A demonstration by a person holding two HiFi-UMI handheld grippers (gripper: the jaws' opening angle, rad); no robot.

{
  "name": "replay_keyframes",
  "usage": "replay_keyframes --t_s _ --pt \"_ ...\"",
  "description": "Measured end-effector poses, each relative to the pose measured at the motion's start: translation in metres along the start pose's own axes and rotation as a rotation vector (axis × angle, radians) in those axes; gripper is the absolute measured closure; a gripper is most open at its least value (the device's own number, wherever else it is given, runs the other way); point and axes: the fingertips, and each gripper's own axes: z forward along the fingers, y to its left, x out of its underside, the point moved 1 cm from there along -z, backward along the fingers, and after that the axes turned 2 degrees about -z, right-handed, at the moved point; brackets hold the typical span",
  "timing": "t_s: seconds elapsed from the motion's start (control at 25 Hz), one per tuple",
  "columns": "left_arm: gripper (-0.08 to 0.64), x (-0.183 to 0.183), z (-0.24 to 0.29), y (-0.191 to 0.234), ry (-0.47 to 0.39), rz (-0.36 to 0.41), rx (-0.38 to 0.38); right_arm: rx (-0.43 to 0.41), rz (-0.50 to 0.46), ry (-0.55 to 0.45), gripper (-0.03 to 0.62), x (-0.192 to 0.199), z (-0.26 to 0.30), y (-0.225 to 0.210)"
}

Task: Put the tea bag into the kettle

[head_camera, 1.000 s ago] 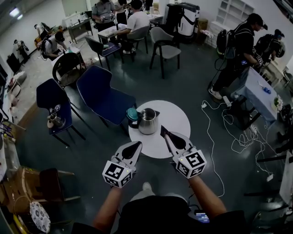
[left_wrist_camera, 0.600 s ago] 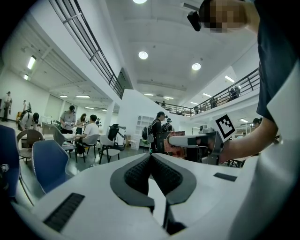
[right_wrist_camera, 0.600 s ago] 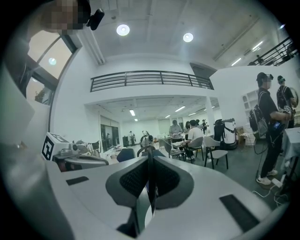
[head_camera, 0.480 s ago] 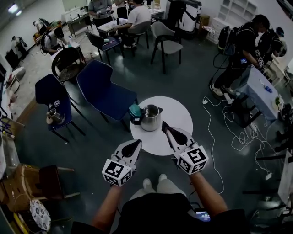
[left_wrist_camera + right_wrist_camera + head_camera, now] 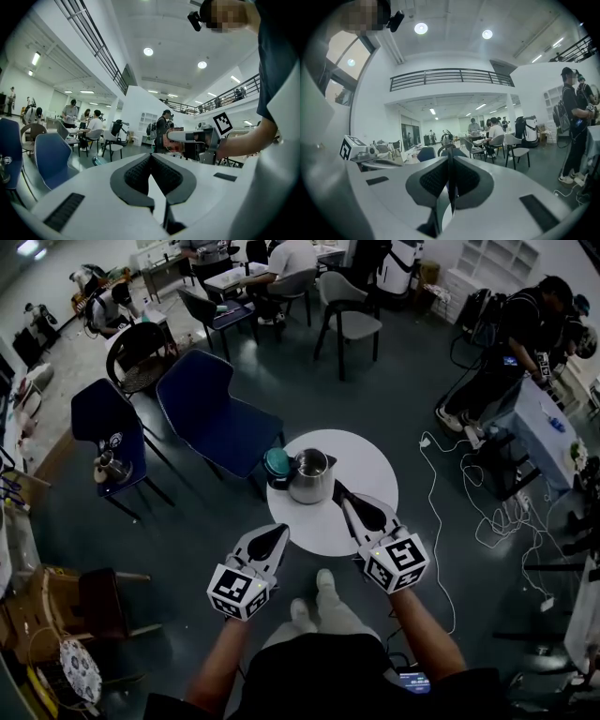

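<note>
Standing at the 6 o'clock side of a round white tabletop [image 5: 361,474], the person held both tools out low in front. The steel kettle [image 5: 311,479] sat upright with its top open on the tabletop's 10 o'clock part. A dark container with a teal top [image 5: 277,463] touched it at its 9 o'clock.

The right hand-held gripper [image 5: 341,495] reached over the tabletop's 5 o'clock rim, its tips pointing toward 11 o'clock and ending just beside the kettle's base. In the right gripper view its jaws were pressed together on a thin dark strip [image 5: 450,171], seen edge-on between the ribbed pads [image 5: 433,180]. Whether that strip was the tea bag could not be told, and no tea bag showed on the tabletop.

The left hand-held gripper [image 5: 279,534] hung at the tabletop's 7 o'clock rim, pointing toward 1 o'clock. The left gripper view showed its jaws meeting at the tips with nothing between them.

A blue chair [image 5: 220,423] stood near the tabletop at 10 o'clock, and a white cable [image 5: 436,521] trailed across the floor at 3 o'clock.
</note>
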Motion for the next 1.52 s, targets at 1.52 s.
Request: replay_keyframes --t_s 1.52 --pt "0.545 0.091 0.128 0.096 0.136 -0.182 -0.207 -0.177 -0.026 0.135 0.561 0.07 0.203 -0.154"
